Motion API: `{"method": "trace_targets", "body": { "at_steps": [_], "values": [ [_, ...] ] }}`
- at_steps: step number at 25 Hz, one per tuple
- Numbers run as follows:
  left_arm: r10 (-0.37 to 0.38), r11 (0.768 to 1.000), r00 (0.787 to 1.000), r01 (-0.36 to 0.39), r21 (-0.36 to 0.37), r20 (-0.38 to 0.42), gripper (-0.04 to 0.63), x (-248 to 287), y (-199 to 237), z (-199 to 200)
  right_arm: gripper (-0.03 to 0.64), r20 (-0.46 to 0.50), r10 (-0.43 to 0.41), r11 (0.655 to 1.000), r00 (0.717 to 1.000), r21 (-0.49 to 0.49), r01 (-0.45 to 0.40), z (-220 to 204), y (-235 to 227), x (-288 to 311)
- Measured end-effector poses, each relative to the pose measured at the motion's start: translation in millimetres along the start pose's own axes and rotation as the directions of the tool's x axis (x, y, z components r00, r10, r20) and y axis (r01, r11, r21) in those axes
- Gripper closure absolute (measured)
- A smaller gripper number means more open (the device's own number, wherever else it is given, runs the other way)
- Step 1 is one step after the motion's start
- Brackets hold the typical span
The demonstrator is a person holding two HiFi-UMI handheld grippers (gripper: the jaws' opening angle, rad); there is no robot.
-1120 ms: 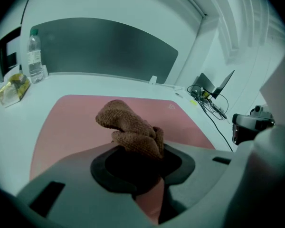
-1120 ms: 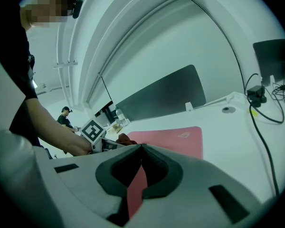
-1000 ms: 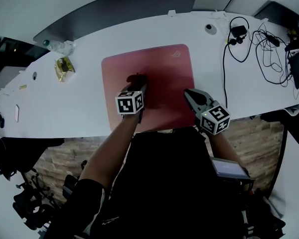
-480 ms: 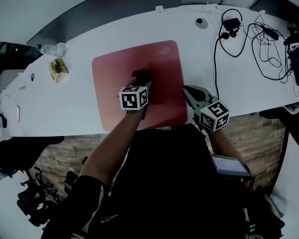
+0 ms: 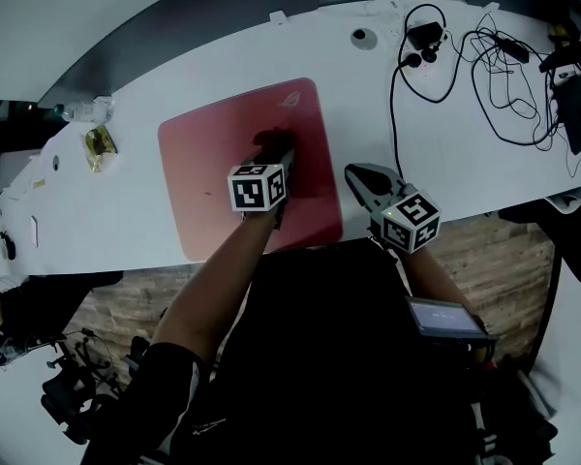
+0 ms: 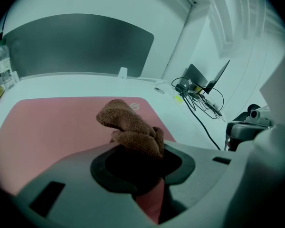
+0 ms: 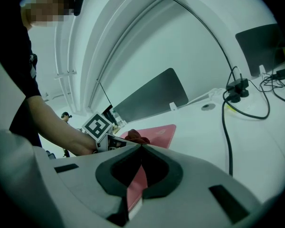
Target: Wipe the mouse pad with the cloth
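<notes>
- Head view: my left claw [image 5: 273,153] presses the brown cloth [image 5: 268,141] onto the pink mouse pad [image 5: 198,177], on the pad's right half. My right claw [image 5: 356,174] sits just off the pad's right edge, above the white desk [image 5: 126,231].
- Left gripper view: only here is the grip plain, with the jaws clamped on a bunched fold and the rest flopping onto the pad. The cloth looks soft, light and limp, so a thick bunch seems the best hold.
- Right gripper view: this alone shows my right jaws tip to tip, with nothing between them. A black cable [image 7: 225,127] lies beyond the pad's right edge.
</notes>
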State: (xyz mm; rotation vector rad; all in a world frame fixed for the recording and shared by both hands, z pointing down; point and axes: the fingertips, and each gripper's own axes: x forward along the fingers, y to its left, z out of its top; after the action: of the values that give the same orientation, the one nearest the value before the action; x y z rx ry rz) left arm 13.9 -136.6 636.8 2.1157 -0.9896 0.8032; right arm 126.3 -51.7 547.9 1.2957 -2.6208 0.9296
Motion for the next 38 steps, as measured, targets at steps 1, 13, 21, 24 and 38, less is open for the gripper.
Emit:
{"method": "trace_targets", "body": {
  "at_steps": [1, 13, 21, 24, 38],
  "values": [
    [-0.003, 1.000, 1.000, 0.003, 0.001, -0.001, 0.468, 2, -4, 1, 0.592, 0.001, 0.001, 1.000, 1.000, 0.001, -0.001, 0, -2, -2],
    [-0.091, 0.995, 0.996, 0.091, 0.035, -0.008, 0.468, 32, -57, 8, 0.592, -0.001, 0.016, 1.000, 1.000, -0.001, -0.016, 3, -20, -12],
    [-0.096, 0.992, 0.994, 0.100, 0.079, -0.045, 0.468, 39, -84, 8, 0.592, 0.012, 0.021, 1.000, 1.000, 0.009, -0.021, 5, -32, -22],
    [-0.142, 0.988, 0.989, 0.144, 0.060, -0.042, 0.468, 44, -95, 6, 0.592, 0.009, 0.014, 1.000, 1.000, 0.010, -0.014, 5, -36, -24],
    [-0.318, 0.948, 0.948, 0.318, -0.010, 0.004, 0.468, 57, -132, 28, 0.592, 0.046, 0.001, 1.000, 0.999, 0.013, -0.002, 17, -50, -38]
  ]
}}
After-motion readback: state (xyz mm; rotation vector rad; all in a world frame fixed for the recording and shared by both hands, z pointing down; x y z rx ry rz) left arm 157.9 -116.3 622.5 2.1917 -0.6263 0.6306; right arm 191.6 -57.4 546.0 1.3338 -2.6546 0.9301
